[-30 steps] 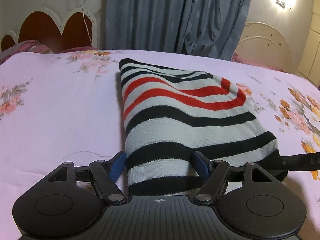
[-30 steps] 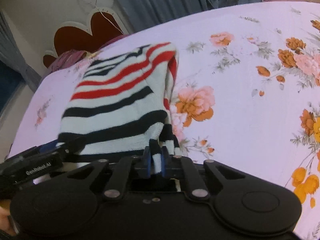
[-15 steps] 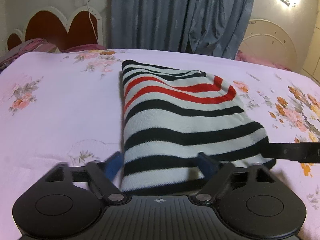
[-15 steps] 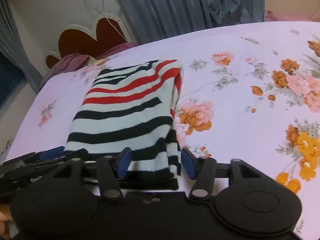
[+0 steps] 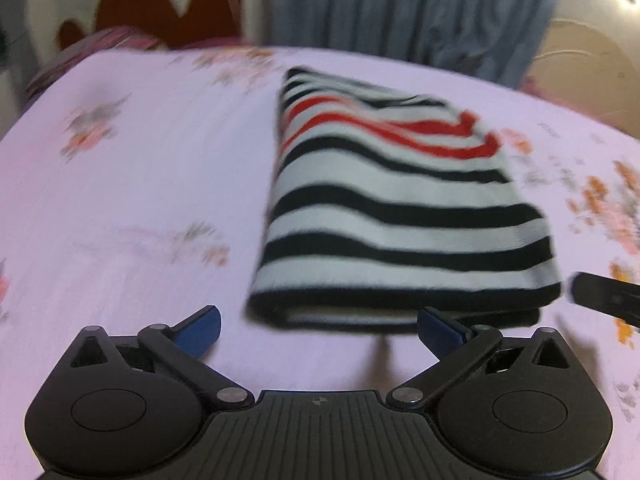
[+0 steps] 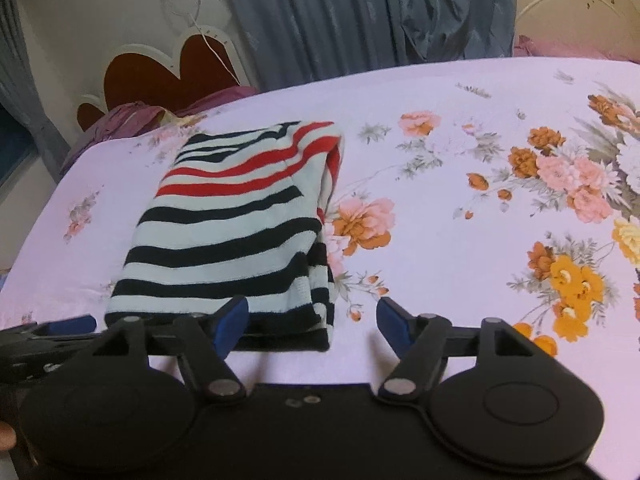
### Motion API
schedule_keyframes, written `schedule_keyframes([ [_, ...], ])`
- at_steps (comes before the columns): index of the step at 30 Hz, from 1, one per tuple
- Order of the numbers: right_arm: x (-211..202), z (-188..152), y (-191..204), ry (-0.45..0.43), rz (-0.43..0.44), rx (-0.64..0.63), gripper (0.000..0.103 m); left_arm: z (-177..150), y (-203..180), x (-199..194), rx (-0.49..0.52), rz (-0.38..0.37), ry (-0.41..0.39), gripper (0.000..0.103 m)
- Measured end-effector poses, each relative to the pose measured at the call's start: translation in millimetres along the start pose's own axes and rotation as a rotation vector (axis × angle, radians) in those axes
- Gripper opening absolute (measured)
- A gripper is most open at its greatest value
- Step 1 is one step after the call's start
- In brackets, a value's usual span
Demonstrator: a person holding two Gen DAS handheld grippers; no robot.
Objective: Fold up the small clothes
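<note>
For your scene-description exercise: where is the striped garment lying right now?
The striped garment lies folded on the floral bedsheet, left of centre in the right wrist view, beside an orange-pink flower print.

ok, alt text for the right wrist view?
A folded striped garment, black, white and red, lies on a floral bedsheet. The right gripper hovers at its near edge, jaws opening, touching nothing. Blue curtains hang behind the bed.

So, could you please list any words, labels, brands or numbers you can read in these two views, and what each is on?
None can be read.
Left gripper: only a small round mark on its ribbed black body, no lettering.
Striped black, white and red knit garment: no label shows.
Floral lilac bedsheet: pattern only.
</note>
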State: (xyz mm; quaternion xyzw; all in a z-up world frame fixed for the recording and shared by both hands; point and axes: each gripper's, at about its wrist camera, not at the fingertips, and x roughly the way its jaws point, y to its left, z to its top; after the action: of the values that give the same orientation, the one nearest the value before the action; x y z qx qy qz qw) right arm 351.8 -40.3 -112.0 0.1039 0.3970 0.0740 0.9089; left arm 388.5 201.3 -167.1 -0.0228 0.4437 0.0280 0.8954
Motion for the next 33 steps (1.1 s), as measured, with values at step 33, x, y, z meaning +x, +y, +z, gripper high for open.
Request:
schedule_keyframes([
  [33,-256,-90,7,-0.357,-0.01,-0.297,0.098,-123,-37,-284,-0.037,0.079,-0.352,0.103],
])
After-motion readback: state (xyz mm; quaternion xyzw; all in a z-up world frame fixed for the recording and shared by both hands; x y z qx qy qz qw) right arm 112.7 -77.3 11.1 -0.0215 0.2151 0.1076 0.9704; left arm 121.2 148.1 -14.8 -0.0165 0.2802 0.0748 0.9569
